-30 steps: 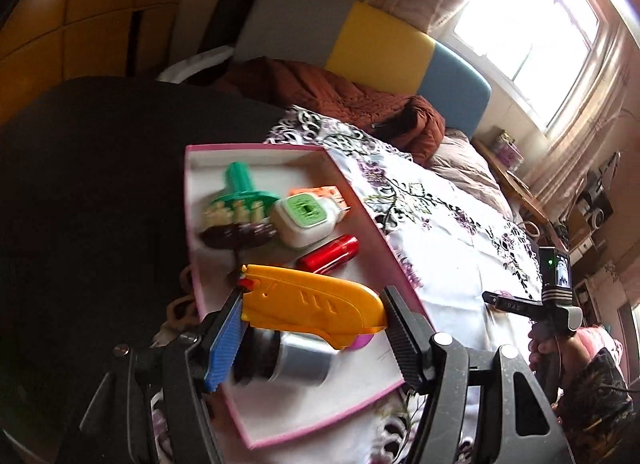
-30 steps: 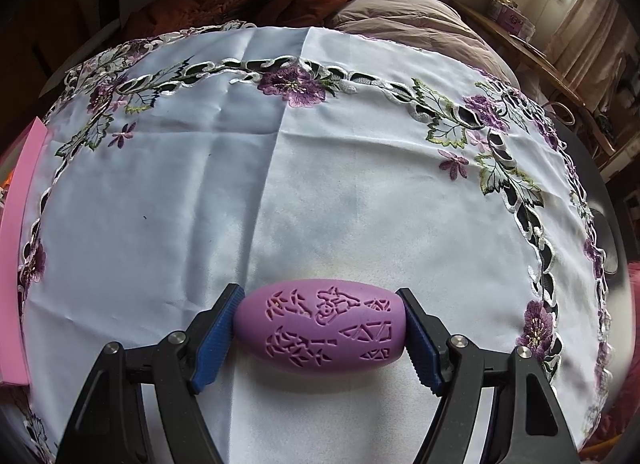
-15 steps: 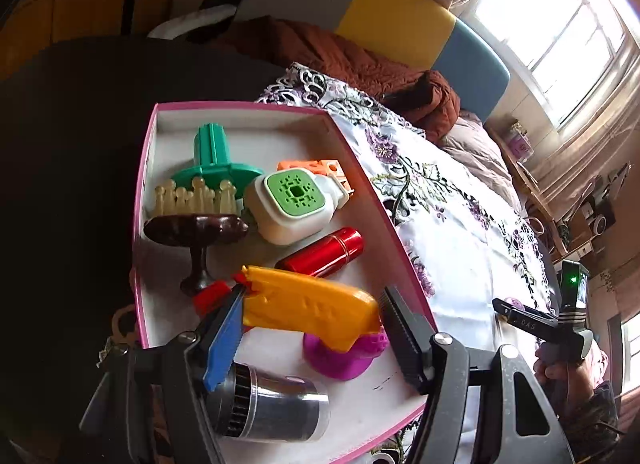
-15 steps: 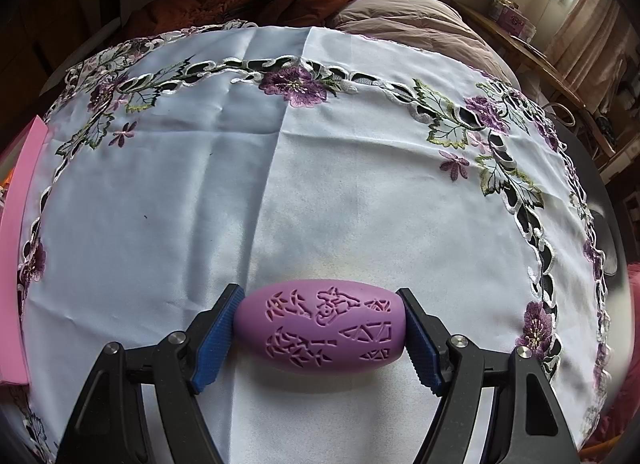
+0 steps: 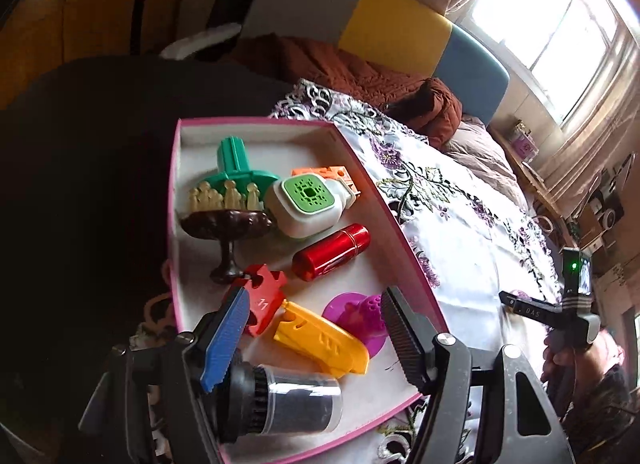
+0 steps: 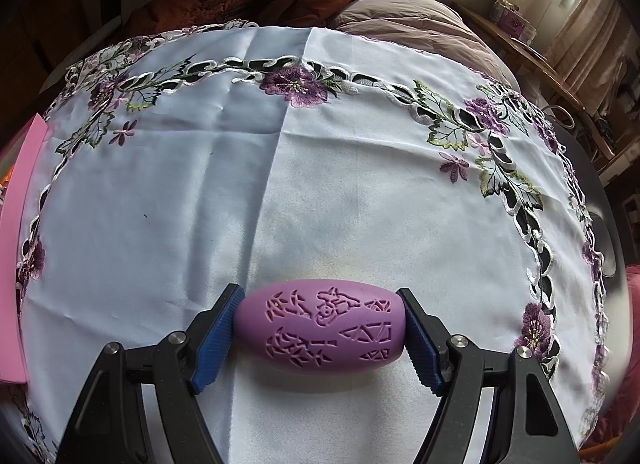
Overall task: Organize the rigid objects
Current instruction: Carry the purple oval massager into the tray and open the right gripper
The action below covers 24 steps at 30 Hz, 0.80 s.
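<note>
cloth: I've got the white flowered tablecloth as work surface; bare apart from the egg, so sorting looks nearly done to me.
box: pink-rimmed box at the cloth's left edge, the collecting spot; everything below is placed relative to it.
left gripper: I hold it over the box's near end, tilted down, jaws apart and just been opening, pads touching nothing; release done, I'd say.
yellow piece: lying flat in the box's near end, below and between my open left jaws.
right gripper: well right of the box, over the cloth, clamped on the egg end to end, the long axis giving flat pad contact.
purple egg: carved, held crosswise in the right jaws just above the cloth or resting on it, can't tell; next for the box, I judge.
red tube: mid-box, on its side.
</note>
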Each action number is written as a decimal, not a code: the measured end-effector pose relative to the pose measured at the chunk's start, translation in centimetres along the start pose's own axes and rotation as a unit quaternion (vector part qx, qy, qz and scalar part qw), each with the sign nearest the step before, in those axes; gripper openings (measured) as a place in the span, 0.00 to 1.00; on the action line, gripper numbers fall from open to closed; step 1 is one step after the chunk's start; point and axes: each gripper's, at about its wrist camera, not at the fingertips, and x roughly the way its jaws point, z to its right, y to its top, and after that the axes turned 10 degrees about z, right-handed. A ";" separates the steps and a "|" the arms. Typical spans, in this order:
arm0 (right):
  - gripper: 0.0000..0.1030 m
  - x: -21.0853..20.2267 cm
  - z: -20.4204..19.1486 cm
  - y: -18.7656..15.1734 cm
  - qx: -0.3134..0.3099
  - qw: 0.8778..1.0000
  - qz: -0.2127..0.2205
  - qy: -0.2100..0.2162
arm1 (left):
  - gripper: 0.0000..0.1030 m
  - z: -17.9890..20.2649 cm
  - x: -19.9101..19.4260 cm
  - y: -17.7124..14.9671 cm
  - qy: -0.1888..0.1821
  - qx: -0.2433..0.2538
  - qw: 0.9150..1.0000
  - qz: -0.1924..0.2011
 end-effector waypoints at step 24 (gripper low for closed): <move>0.73 -0.6 -0.5 -0.3 -0.020 1.000 0.008 -0.010 | 0.67 1.5 -5.2 -1.5 0.063 0.087 0.993 0.055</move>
